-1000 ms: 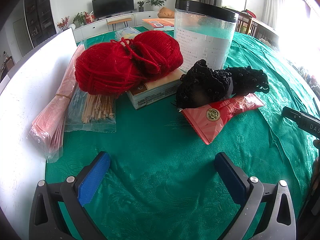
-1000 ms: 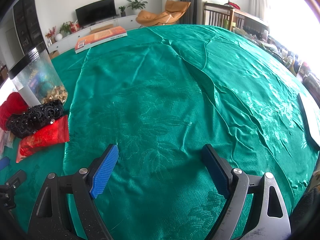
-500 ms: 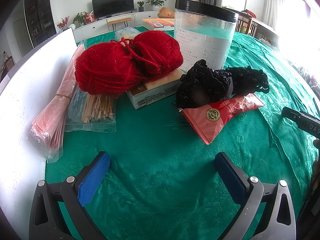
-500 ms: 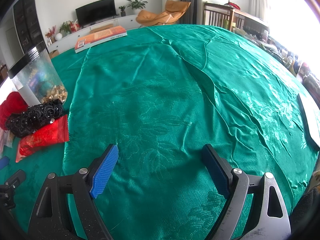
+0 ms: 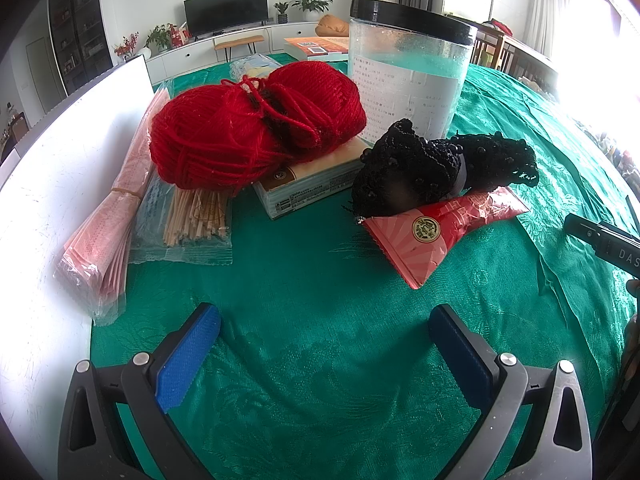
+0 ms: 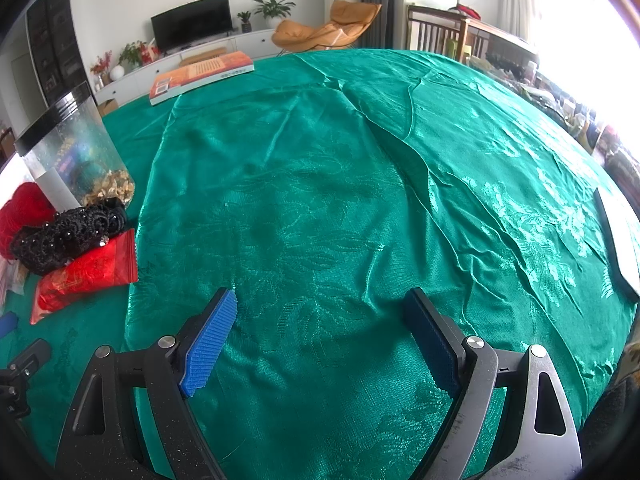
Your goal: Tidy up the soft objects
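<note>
While both grippers are being held open and empty above the cloth (image 6: 320, 200), the left gripper (image 5: 324, 344) is best being steered to the yarn (image 5: 256, 136) on the box (image 5: 308, 188), jaws kept wide. Sticks (image 5: 196, 216) are being shown only by the left view, an orange book (image 6: 200, 76) only by the right

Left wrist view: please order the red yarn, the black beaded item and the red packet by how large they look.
1. red yarn
2. black beaded item and red packet: look alike, so unranked; the packet lies nearer and partly hidden.
</note>
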